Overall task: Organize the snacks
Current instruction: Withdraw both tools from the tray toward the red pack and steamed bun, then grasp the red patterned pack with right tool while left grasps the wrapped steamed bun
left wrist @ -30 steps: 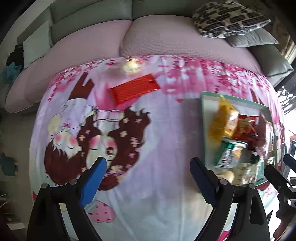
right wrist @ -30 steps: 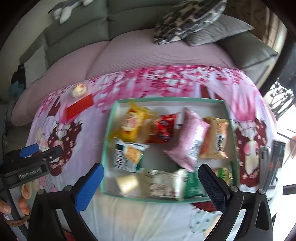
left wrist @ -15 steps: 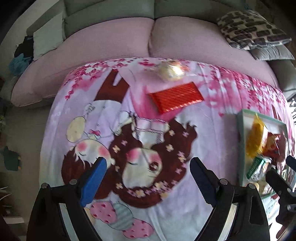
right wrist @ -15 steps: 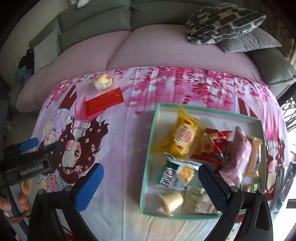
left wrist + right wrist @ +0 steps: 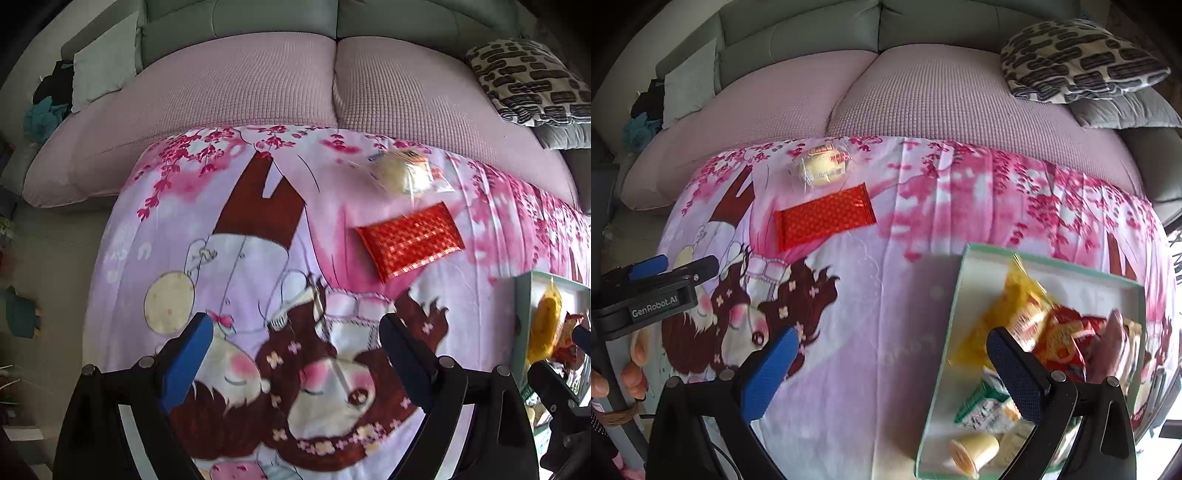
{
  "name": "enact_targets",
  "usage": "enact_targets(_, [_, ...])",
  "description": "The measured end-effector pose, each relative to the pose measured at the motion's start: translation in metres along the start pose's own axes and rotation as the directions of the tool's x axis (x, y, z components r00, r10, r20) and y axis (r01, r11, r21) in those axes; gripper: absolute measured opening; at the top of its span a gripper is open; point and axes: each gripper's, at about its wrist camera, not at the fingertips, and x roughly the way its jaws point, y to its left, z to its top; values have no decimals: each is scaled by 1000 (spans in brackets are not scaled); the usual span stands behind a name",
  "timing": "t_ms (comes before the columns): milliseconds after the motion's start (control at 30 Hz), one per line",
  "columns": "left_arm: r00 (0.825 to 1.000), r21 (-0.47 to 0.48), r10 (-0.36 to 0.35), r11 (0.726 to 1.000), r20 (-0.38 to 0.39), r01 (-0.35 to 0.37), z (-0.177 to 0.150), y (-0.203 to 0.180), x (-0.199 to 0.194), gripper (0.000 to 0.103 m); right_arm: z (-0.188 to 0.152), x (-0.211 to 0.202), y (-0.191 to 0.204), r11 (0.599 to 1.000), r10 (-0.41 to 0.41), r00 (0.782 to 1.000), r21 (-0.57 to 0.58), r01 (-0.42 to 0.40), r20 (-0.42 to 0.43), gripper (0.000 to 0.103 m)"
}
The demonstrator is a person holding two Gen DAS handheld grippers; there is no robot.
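The left gripper (image 5: pixel 295 354) stands wide apart with nothing between its blue pads; below it is only the cartoon cloth (image 5: pixel 258 258) that covers the table. The right gripper (image 5: pixel 890 369) is also released and holds nothing: its left pad hangs over the cloth, its right pad over the box (image 5: pixel 945 369).

The box is pale with a green rim. The right wrist view cuts off its near right corner, and the gripper finger hides part of its inside. In it I can count a yellow packet (image 5: pixel 1008 306), a red packet (image 5: pixel 1067 339), a green and white packet (image 5: pixel 982 406), and a small yellow cup (image 5: pixel 971 448) lying on its side. Further right is a pinkish packet (image 5: pixel 1112 350), blurred, and some more wrappers at the edge that I cannot make out. The left wrist view shows only a narrow strip of this box at its right border.

Two snacks lie outside the box, on the far part of the cloth and well apart from it: one flat red packet (image 5: pixel 410 240) and, just behind it, one round pale bun in clear wrap (image 5: pixel 402 173). The print on the wrap is too small to read.

At the left edge of the right wrist view, some fingers (image 5: pixel 631 376) of the person hold the handle of the left gripper.

Behind the table is a sofa (image 5: pixel 923 92) with one patterned cushion (image 5: pixel 1078 59) on a grey cushion (image 5: pixel 1126 110).
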Motion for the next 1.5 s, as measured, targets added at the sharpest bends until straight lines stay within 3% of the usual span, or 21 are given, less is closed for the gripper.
enact_targets(367, [999, -58, -23, 998, -41, 20, 26, 14, 46, 92, 39, 50, 21, 1000, 15, 997, 16, -14, -74, 103])
enact_targets(633, [999, -93, -21, 996, -42, 17, 39, 21, 65, 92, 64, 90, 24, 986, 79, 990, 158, -61, -114, 103])
enact_targets(933, [999, -88, 11, 996, -39, -15, 52, 32, 74, 92, 90, 121, 26, 945, 53, 993, 326, -15, -106, 103])
enact_targets(1200, [1000, -108, 5, 994, -31, -8, 55, 41, 78, 92, 109, 140, 32, 915, 24, 996, 403, 12, -84, 103])
enact_targets(1500, [999, -114, 13, 993, -29, -17, 53, 43, 78, 92, 118, 158, 48, 931, -53, 996, 358, 77, -75, 103])
